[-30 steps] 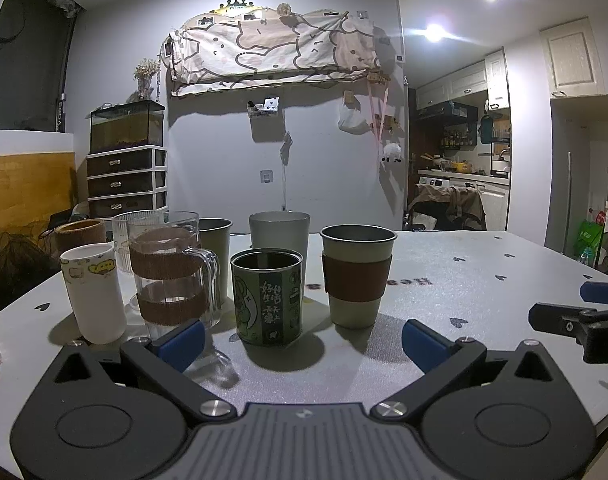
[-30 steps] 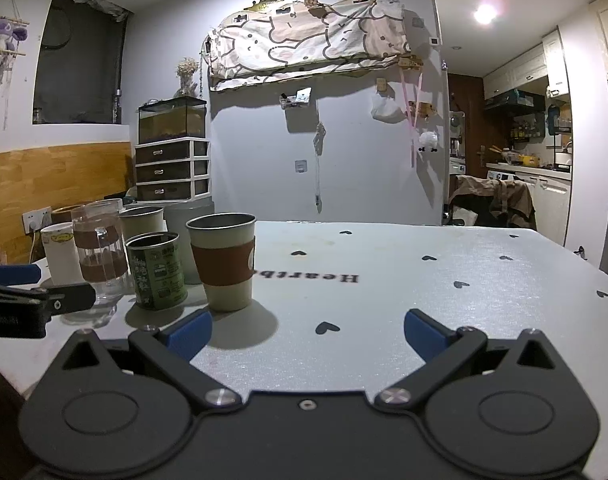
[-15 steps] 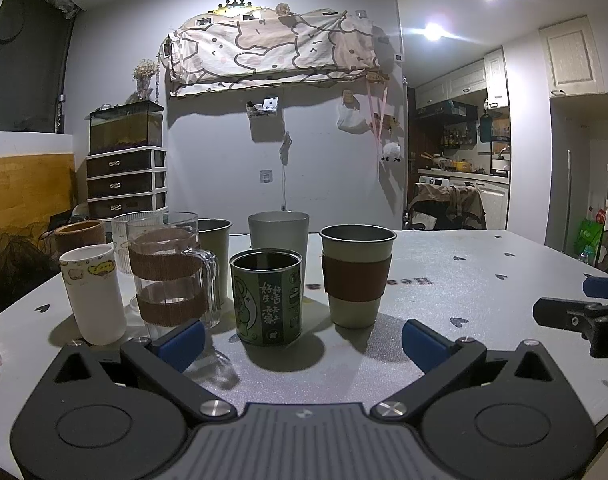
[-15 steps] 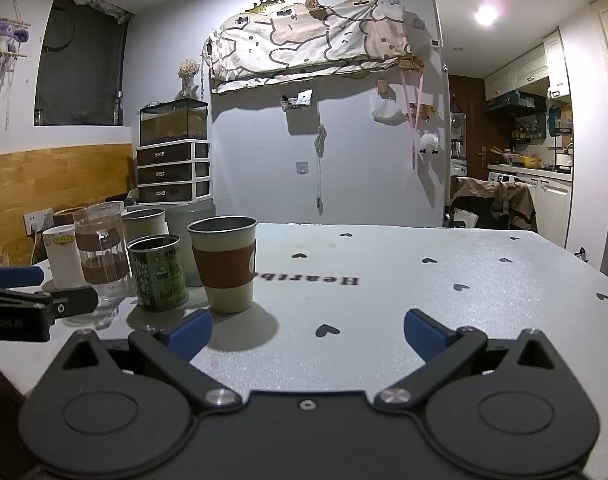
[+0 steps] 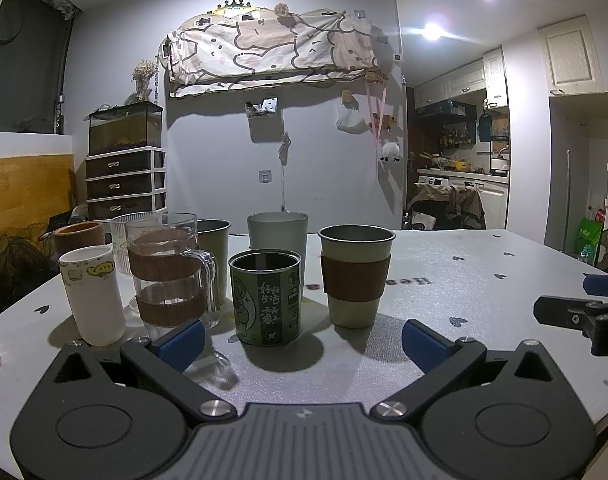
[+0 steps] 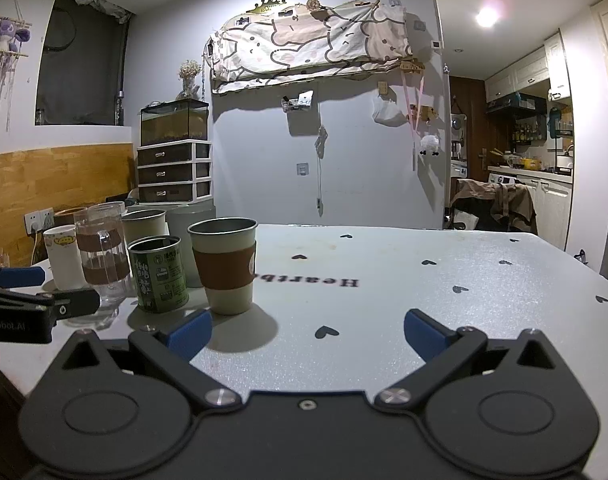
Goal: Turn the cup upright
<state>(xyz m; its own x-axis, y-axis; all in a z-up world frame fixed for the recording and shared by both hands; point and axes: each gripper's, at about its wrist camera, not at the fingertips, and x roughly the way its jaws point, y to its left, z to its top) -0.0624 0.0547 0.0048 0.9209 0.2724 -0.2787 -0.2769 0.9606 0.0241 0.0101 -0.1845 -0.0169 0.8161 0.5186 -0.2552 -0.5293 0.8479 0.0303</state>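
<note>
Sleeved cup (image 5: 355, 276) upright, just beyond spread left gripper (image 5: 302, 338)

1. Grey worktop (image 6: 384, 300) with black heart prints.
2. Green printed tin (image 5: 266, 296), upright, open top.
3. Glass mug (image 5: 166, 276) with brown bands, just left of the tin.
4. White cup (image 5: 92, 294), left of the mug.
5. Drawer unit (image 6: 174, 176) at the back wall, glass tank (image 6: 174, 126) on top.
6. Cartoon fabric (image 6: 312, 50) hung high on the wall.
7. Chair (image 6: 496, 204) draped with clothes, near the kitchen.
</note>
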